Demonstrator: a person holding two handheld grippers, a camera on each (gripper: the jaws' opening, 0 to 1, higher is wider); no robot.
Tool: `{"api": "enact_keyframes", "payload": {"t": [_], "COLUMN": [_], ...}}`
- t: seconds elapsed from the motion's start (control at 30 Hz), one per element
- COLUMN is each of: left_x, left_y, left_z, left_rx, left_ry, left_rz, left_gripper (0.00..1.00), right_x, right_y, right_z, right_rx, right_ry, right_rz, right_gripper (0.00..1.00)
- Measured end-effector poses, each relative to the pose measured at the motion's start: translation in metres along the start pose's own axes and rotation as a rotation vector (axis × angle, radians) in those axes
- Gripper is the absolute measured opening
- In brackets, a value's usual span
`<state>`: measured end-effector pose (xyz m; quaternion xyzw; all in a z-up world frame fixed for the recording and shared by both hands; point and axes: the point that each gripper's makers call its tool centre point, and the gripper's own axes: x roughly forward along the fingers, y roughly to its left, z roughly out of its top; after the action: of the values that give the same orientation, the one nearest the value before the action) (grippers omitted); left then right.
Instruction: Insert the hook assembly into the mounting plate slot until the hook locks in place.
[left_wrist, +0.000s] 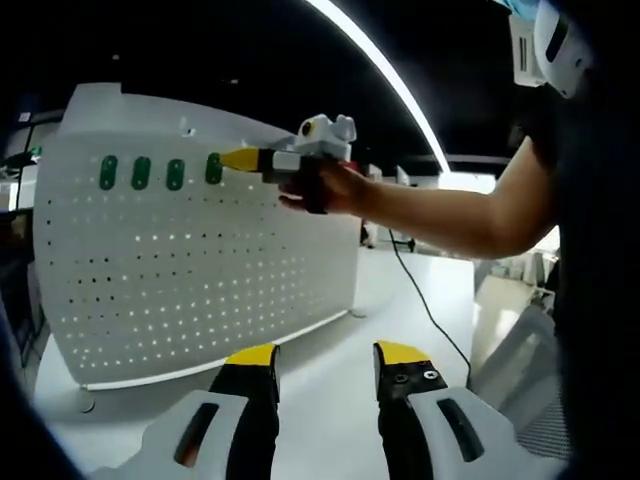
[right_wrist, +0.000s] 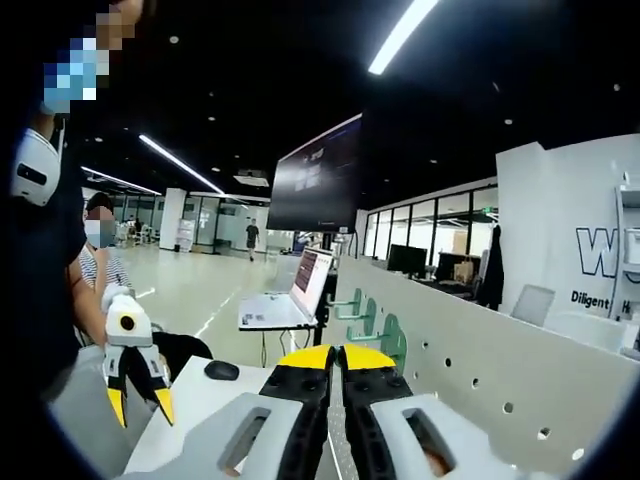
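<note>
- In the left gripper view, a white perforated mounting plate (left_wrist: 190, 260) stands upright on the white tabletop (left_wrist: 330, 380), filling the left and middle of the picture.
- Four green hooks (left_wrist: 141, 172) sit in a row near the plate's top edge, side by side.
- Just right of that row, the right tongs (left_wrist: 240, 159) point their yellow tips at the plate, close to the rightmost green hook; the tips look pressed together, and whether anything is pinched between them is too small to tell.
- A person's hand (left_wrist: 335, 187) holds those tongs, the bare forearm reaching in from the right.
- At the bottom of this view the left tongs (left_wrist: 326, 356) rise with yellow tips apart and nothing between them, hovering over the tabletop in front of the plate.
- In the right gripper view, the left tongs (right_wrist: 140, 405) hang at the lower left, yellow tips spread and pointing down.
- Beside them a black mouse (right_wrist: 221, 370) lies on a tabletop (right_wrist: 190, 400), with an open laptop (right_wrist: 285, 300) farther back.
- A dark monitor (right_wrist: 318, 180) hangs above the laptop.
- At bottom centre the right tongs (right_wrist: 336, 357) show yellow tips together, right against the plate's edge.
- Green hooks (right_wrist: 385, 335) jut from the mounting plate (right_wrist: 500, 370), which runs off to the right.
</note>
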<state>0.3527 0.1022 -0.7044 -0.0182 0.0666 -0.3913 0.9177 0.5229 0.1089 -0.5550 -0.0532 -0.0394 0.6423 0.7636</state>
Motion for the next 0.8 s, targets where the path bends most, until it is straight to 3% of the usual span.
{"api": "enact_keyframes", "payload": {"t": [0.2, 0.4, 0.8], "left_x": [-0.007, -0.018, -0.023], "left_y": [0.025, 0.048, 0.057], "left_z": [0.007, 0.012, 0.012], "left_rx": [0.061, 0.072, 0.040], "left_ry": [-0.017, -0.025, -0.035], "left_rz": [0.154, 0.296, 0.341], "left_gripper": [0.45, 0.50, 0.55], "right_x": [0.001, 0.001, 0.003], "right_y": [-0.004, -0.008, -0.015], "right_z": [-0.002, -0.003, -0.004], "right_rx": [0.004, 0.007, 0.019], "right_ry": [0.003, 0.005, 0.004], "right_rz": [-0.001, 0.000, -0.001], "right_gripper": [0.01, 0.01, 0.01]}}
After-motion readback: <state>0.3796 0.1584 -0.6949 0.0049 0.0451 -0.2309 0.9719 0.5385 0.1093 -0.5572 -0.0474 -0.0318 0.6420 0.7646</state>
